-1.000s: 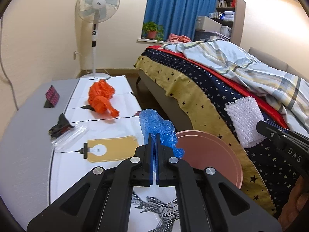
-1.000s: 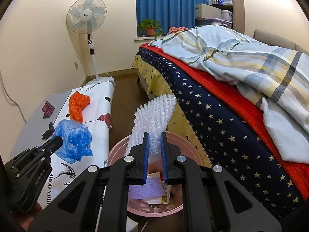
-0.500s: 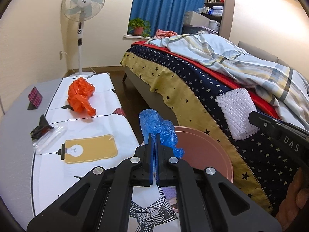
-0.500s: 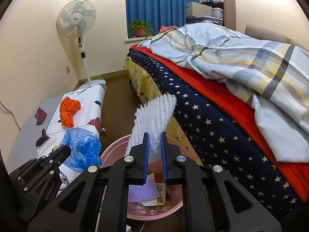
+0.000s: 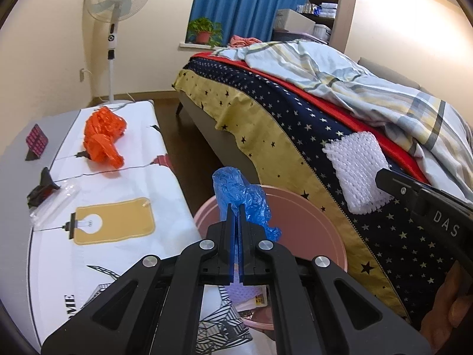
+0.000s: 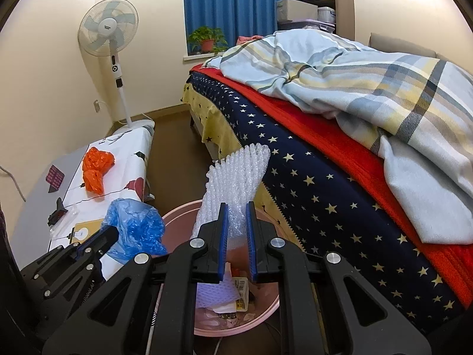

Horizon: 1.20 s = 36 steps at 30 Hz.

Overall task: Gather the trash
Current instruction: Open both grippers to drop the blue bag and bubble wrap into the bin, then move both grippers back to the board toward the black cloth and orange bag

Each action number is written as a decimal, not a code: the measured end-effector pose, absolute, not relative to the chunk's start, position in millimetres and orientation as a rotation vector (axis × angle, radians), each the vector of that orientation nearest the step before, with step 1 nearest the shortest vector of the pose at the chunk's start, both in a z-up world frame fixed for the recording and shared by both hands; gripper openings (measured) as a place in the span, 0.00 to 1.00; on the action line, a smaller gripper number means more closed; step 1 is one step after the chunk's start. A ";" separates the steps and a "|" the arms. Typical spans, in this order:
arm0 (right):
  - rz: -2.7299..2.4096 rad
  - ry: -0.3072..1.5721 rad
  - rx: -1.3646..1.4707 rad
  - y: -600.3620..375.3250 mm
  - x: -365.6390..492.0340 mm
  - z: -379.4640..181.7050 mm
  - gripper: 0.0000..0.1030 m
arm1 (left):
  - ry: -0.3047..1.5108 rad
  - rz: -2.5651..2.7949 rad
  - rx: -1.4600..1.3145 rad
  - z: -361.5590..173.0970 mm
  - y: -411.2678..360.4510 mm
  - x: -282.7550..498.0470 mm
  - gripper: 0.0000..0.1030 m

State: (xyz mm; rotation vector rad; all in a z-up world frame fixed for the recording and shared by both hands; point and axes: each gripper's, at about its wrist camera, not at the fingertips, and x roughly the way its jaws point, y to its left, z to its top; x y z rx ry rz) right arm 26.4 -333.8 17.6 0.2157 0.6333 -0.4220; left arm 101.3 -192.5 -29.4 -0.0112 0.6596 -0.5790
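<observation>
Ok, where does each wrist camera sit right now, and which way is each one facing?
Left wrist: behind the left gripper, facing the bed; fingers pinch a crumpled blue plastic bag over the round pink bin; the right gripper's arm and the person's hand show at right.
Right wrist: behind the right gripper, above the bin, fingers around a clear bubble wrap sheet; left gripper at lower left.
Shared: bin, both pieces of trash, orange plastic bag.

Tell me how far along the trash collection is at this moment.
Done: some scraps already lie in the pink bin. In hand: the left gripper pinches a blue plastic bag and the right gripper holds bubble wrap, both over the bin. Left: the orange bag on the table.
</observation>
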 end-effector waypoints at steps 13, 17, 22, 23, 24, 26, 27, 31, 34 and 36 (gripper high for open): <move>-0.483 0.626 0.240 -342.6 23.2 16.5 0.50 | 0.720 -0.595 -0.053 -41.1 -191.8 105.3 0.35; -0.481 0.616 0.246 -342.0 21.9 17.7 0.50 | 0.708 -0.580 -0.050 -36.7 -184.0 104.7 0.35; -0.457 0.599 0.245 -336.7 19.2 20.0 0.50 | 0.692 -0.557 -0.048 -31.0 -173.4 100.3 0.35; -0.448 0.593 0.244 -335.0 18.3 21.0 0.50 | 0.689 -0.556 -0.046 -30.0 -172.1 99.7 0.35; -0.443 0.589 0.242 -333.7 17.6 21.8 0.50 | 0.686 -0.554 -0.044 -28.9 -170.6 98.2 0.35; -0.427 0.579 0.241 -330.4 16.0 24.1 0.50 | 0.679 -0.545 -0.034 -26.9 -166.3 94.5 0.35; -0.418 0.575 0.242 -328.9 15.3 25.1 0.50 | 0.679 -0.542 -0.032 -26.5 -164.1 93.7 0.35; -0.388 0.564 0.243 -321.6 15.2 27.2 0.50 | 0.665 -0.513 -0.033 -22.8 -149.0 89.2 0.35; -0.363 0.567 0.241 -313.6 17.4 25.7 0.50 | 0.657 -0.486 -0.037 -21.2 -132.6 88.5 0.35; -0.337 0.563 0.237 -306.3 18.4 25.6 0.50 | 0.655 -0.463 -0.039 -21.9 -121.5 89.1 0.35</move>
